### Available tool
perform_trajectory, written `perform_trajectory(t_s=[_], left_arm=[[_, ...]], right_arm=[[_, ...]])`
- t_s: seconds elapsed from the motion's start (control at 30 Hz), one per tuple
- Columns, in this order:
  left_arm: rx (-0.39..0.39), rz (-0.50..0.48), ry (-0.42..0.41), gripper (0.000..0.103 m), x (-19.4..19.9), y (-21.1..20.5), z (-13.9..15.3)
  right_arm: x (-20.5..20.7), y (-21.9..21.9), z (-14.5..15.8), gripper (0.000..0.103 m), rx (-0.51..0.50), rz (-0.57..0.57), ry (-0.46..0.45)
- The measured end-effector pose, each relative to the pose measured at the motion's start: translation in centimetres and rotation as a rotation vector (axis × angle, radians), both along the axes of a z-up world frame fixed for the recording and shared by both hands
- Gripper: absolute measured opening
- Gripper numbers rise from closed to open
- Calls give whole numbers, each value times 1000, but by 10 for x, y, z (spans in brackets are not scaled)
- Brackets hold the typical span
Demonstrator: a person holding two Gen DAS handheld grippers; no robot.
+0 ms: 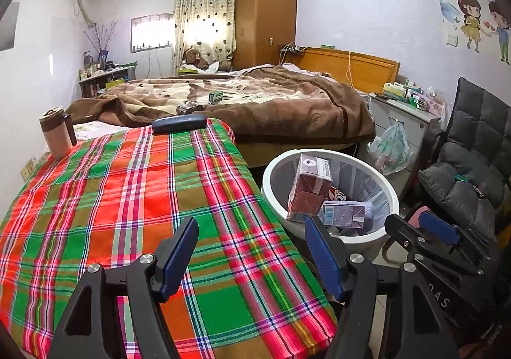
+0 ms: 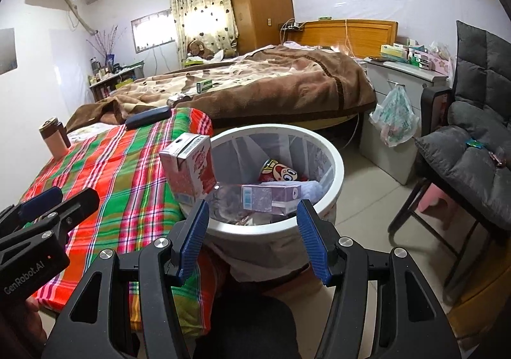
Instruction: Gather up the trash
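Two big surfaces fill the room, a bed (image 1: 255, 103) under a brown blanket and, nearer, a table in a plaid cloth (image 1: 127, 199) that carries a tumbler (image 1: 56, 132) and a dark case (image 1: 179, 123). Beside the table's edge stands the white bin (image 2: 335, 173), holding a tall reddish carton (image 2: 191, 167) leaning on its rim, a pale purple carton (image 2: 271, 197) lying flat and a cartoon-printed can (image 2: 281, 172). Smallest come the tools: the left gripper (image 1: 252, 256) hangs over the cloth with its jaws apart and empty, and the right gripper (image 2: 252, 237) hangs just before the bin, likewise spread with nothing between its pads.
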State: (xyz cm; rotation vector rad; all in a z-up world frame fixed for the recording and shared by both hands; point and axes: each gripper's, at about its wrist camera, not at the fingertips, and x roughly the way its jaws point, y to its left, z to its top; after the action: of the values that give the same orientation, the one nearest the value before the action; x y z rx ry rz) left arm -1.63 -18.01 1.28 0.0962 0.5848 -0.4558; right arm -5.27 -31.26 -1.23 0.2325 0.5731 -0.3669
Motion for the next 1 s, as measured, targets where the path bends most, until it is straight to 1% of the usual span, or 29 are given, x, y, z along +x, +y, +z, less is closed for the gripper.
perform_trajectory(t_s=[1.0], left_arm=[[-5, 12, -9, 69, -9, 4, -2]], right_arm=[[-3, 9, 1, 59, -11, 7, -6]])
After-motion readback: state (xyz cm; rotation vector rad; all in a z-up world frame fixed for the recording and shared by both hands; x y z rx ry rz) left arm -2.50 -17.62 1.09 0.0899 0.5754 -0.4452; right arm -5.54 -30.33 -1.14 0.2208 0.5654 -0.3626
